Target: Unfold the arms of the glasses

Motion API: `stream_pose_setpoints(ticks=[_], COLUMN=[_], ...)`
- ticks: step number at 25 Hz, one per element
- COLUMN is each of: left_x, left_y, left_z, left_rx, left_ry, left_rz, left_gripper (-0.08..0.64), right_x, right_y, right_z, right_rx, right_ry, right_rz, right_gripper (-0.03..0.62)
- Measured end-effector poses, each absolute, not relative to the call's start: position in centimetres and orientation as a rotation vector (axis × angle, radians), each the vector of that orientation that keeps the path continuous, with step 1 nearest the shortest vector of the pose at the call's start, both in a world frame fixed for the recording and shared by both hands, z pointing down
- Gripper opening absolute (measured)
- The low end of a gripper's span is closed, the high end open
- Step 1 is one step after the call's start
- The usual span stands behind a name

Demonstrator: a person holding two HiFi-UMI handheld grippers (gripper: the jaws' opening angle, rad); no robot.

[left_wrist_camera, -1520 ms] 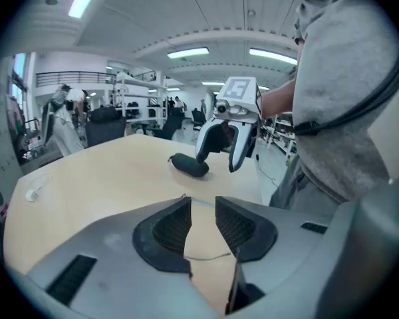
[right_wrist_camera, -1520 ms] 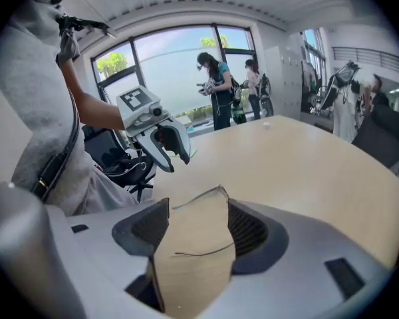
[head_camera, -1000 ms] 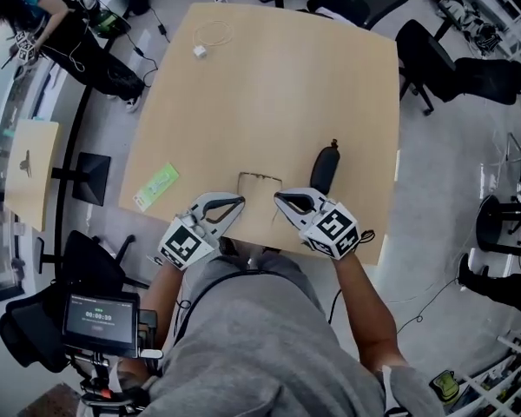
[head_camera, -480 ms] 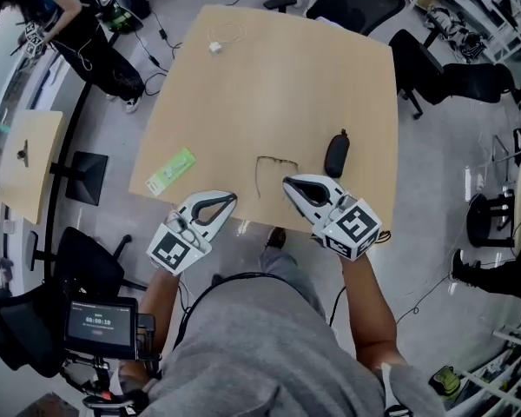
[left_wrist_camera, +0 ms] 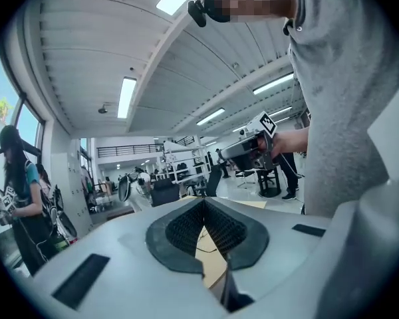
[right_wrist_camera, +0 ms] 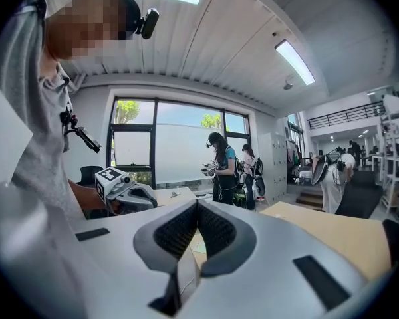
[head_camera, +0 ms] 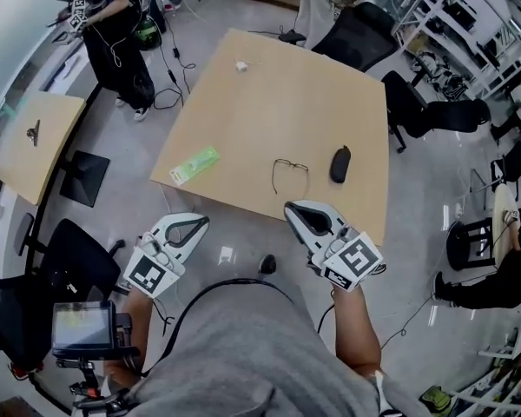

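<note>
Glasses [head_camera: 291, 167] on table [head_camera: 269, 102], grippers withdrawn.
Seen lying near the front edge, just beside dark case [head_camera: 339, 164], arms apparently splayed; judged complete. Noted left gripper [head_camera: 201, 221] and right gripper [head_camera: 289, 206] pulled back over the floor since a second ago, jaws pressed together, holding nothing. Could not verify hinges: too small.

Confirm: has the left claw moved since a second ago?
Yes. The left claw pulled back off the table's near edge, away from the glasses, and now hangs over the floor.
</note>
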State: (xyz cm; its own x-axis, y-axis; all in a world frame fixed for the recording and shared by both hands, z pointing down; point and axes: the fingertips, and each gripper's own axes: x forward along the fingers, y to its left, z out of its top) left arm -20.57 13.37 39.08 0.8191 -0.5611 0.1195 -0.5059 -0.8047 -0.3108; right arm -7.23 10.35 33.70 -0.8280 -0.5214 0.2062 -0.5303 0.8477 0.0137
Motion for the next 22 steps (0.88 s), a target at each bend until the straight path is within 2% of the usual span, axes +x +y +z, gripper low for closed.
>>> stream_pose_setpoints(ticks=[3, 8, 22], left_x=[-21.6, -22.2, -20.4], left_y=[14.7, 13.2, 10.8], left_z=[37.0, 33.6, 32.8], left_rx=[-2.722, -2.880, -2.916], left_ry=[0.865, 1.079, 0.996], left_rz=[-0.270, 0.112, 0.080], left_gripper=[0.006, 0.006, 0.006], right_x=[-6.7, -4.1, 0.5], right_y=[11.4, 11.0, 11.5], right_z=[32.7, 29.6, 28.1], right_rx=[0.834, 0.904, 1.094], right_ry=[-2.823, -2.827, -2.784], right_rz=[0.070, 0.006, 0.011], right_gripper=[0.008, 0.008, 0.008])
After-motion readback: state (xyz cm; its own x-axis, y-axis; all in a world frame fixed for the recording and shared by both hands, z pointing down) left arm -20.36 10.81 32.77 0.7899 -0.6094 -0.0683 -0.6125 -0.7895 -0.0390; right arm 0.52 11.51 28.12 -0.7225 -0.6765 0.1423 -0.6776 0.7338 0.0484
